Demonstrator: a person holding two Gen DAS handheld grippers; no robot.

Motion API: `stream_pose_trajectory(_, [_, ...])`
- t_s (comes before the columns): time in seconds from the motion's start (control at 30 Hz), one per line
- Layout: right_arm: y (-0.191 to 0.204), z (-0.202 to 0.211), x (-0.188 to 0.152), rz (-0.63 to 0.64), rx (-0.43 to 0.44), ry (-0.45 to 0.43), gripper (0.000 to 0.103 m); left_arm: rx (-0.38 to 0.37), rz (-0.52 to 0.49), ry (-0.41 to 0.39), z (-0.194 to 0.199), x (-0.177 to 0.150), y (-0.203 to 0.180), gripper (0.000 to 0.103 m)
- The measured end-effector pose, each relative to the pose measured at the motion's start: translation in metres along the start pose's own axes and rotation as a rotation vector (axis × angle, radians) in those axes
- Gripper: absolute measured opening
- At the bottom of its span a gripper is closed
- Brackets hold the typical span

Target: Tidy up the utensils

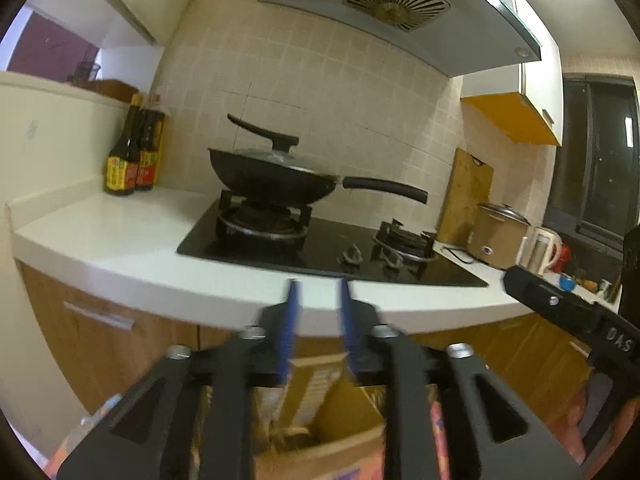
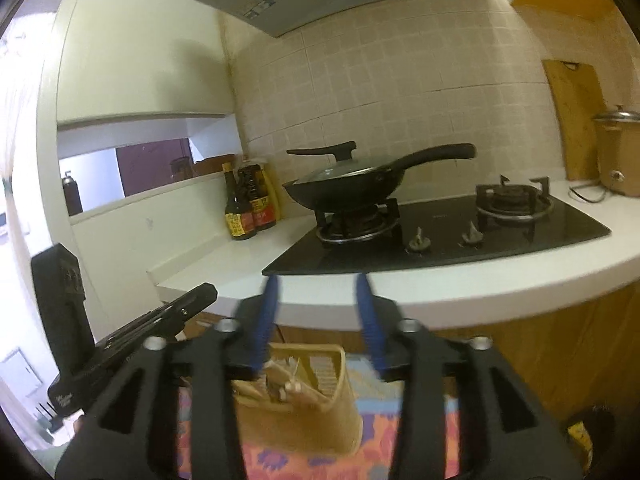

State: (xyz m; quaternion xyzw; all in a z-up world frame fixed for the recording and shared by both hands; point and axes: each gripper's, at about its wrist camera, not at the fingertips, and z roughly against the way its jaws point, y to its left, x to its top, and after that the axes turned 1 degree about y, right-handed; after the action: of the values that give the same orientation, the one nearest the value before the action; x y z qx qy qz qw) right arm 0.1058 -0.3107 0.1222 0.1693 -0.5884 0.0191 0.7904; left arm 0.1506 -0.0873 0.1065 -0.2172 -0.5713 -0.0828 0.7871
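Observation:
A tan slotted utensil holder (image 2: 320, 408) stands low in the right wrist view on a colourful patterned cloth (image 2: 416, 416). Pale wooden sticks, perhaps chopsticks (image 2: 288, 384), lie inside it. My right gripper (image 2: 317, 277) hangs above and in front of the holder, open, with nothing between its blue fingers. In the left wrist view the same tan container (image 1: 332, 412) shows below my left gripper (image 1: 319, 281), which is also open and empty. Both grippers point toward the counter edge. Each tool's black frame shows at the side of the other's view.
A white counter (image 1: 120, 240) holds a black gas hob (image 1: 332, 248) with a lidded wok (image 1: 276, 176) on its left burner. Sauce bottles (image 1: 132, 160) stand at the left; a cutting board (image 1: 466, 196), rice cooker (image 1: 500, 236) and kettle (image 1: 544, 248) at the right. Wooden cabinets (image 1: 100, 344) lie below.

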Motion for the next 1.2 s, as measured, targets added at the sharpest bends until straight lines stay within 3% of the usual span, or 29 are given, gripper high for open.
stream_pose_trajectory(0.07, [0.001, 0.019, -0.006, -0.011, 0.003, 0.013, 0.054, -0.006, 0.0, 0.007, 0.018, -0.005, 0.002, 0.055])
stream_pose_trajectory(0.23, [0.019, 0.055, -0.033, 0.001, 0.002, 0.069, 0.064, -0.023, 0.016, 0.042, 0.064, -0.028, 0.009, 0.068])
stream_pose_trajectory(0.3, [0.031, 0.067, -0.051, 0.028, 0.016, 0.115, 0.065, 0.002, 0.014, 0.047, 0.084, -0.043, 0.011, 0.076])
stream_pose_trajectory(0.37, [0.043, 0.076, -0.067, 0.058, -0.013, 0.134, 0.075, 0.03, 0.012, 0.046, 0.101, -0.057, 0.012, 0.08])
stream_pose_trajectory(0.53, [0.061, 0.09, -0.101, 0.069, -0.092, 0.145, 0.083, 0.117, -0.013, 0.06, 0.135, -0.091, 0.012, 0.082])
stream_pose_trajectory(0.63, [0.068, 0.089, -0.13, 0.06, -0.187, 0.147, 0.087, 0.149, 0.007, 0.071, 0.146, -0.111, 0.014, 0.084])
stream_pose_trajectory(0.77, [0.07, 0.087, -0.164, 0.073, -0.268, 0.131, 0.087, 0.229, -0.025, 0.053, 0.154, -0.134, 0.006, 0.084])
stream_pose_trajectory(0.97, [0.059, 0.087, -0.189, 0.035, -0.254, 0.139, 0.087, 0.371, -0.159, -0.044, 0.162, -0.153, -0.013, 0.086])
stream_pose_trajectory(1.2, [0.052, 0.089, -0.185, 0.007, -0.277, 0.112, 0.093, 0.389, -0.179, -0.036, 0.162, -0.15, -0.017, 0.095])
